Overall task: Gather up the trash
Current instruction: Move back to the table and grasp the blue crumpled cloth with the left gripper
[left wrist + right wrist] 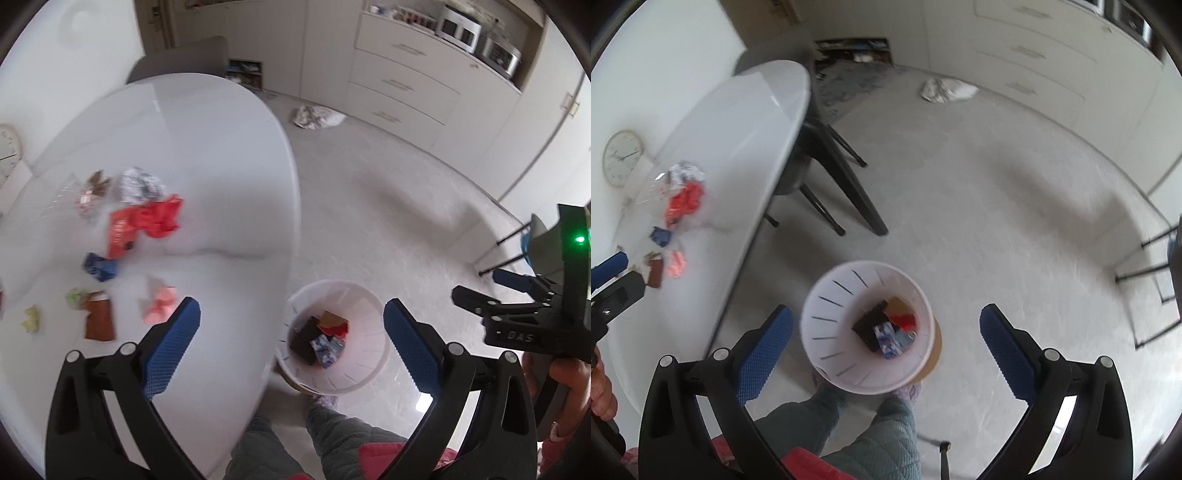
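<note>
several scraps of trash still lie on the white counter (207,155), all toward its left side: a yellow scrap (31,319), a brown wrapper (99,319), a blue wrapper (100,266), a pink crumple (159,304), a red wrapper (142,225) and a silver foil ball (141,184), close together but mostly apart from one another. moving right, our left gripper (291,349) hangs above the counter's edge and the white bin (373,306), its fingers spread about as wide as they go and nothing between them. the bin stands on the floor just beside the counter, by the person's feet, and already holds a dark wrapper, a red one and a blue-and-white one. further right, our right gripper (886,349) hangs over the same bin, fingers likewise wide apart and empty. a crumpled bag (317,117) lies on the floor well apart, near the cabinets.

we judge the task partly done, with the counter pile left to fetch. the risks from here: the scraps are light and crowded, so closing on one may drag or flick a neighbour off the counter edge; thin flat wrappers may slip out of the fingers on the way over; and a release made off-centre could drop trash on the floor beside the bin. both grippers working over one bin could also knock together.
</note>
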`<state>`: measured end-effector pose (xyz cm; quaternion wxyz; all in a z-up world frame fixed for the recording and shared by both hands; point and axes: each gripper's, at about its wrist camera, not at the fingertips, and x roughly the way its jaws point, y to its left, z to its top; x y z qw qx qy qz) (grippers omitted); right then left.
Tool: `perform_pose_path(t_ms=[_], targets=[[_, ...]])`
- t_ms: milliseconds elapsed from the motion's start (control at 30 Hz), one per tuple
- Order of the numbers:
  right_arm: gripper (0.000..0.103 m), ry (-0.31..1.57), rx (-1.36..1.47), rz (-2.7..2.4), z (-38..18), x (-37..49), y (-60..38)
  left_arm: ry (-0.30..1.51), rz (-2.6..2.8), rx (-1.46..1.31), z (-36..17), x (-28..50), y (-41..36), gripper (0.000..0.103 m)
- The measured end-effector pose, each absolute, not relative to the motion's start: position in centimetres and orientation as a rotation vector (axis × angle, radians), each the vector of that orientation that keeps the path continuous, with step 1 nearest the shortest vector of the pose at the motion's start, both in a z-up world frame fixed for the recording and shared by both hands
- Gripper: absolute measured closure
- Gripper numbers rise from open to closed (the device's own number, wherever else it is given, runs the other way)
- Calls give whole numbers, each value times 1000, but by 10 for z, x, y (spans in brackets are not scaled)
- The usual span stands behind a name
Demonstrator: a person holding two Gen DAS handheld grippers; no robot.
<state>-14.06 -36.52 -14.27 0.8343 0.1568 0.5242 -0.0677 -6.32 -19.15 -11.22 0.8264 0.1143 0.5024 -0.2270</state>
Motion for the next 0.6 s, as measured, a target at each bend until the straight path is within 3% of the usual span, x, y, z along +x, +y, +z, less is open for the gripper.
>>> perform_pose_path(t_ms=[600], targets=[[3,1087,210,39,-118,-77,-262,1076,-197,85,-113,-19,-35,8]])
